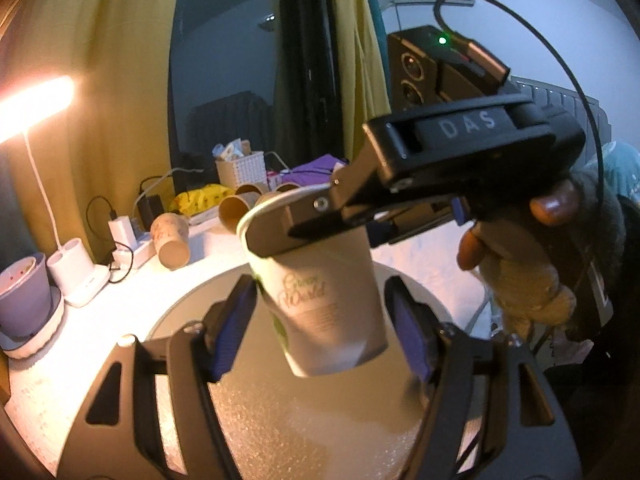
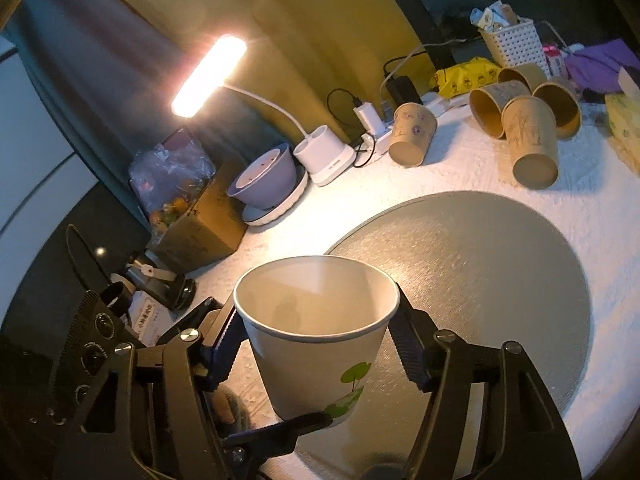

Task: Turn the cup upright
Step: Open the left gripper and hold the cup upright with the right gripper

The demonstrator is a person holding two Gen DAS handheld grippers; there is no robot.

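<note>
Right wrist view: cup [image 2: 316, 340] is gripped mouth-up by right gripper [image 2: 318, 350] — above mat [image 2: 500, 260]; left gripper [image 1: 320, 324] is spread, flanking it.

Far rim of the white paper cup with green print [image 1: 320, 292] hidden behind the black right gripper [image 1: 304, 220]. Cup print blurred, barely legible. Cup base [image 2: 312, 364] masked by a black finger in the right wrist view. Lit white desk lamp [image 1: 36, 100] cut by the left edge. Contents of the white woven plastic basket [image 2: 512, 40] too small to identify.

One white cup [image 2: 316, 344], five brown cups [image 2: 534, 148].
</note>
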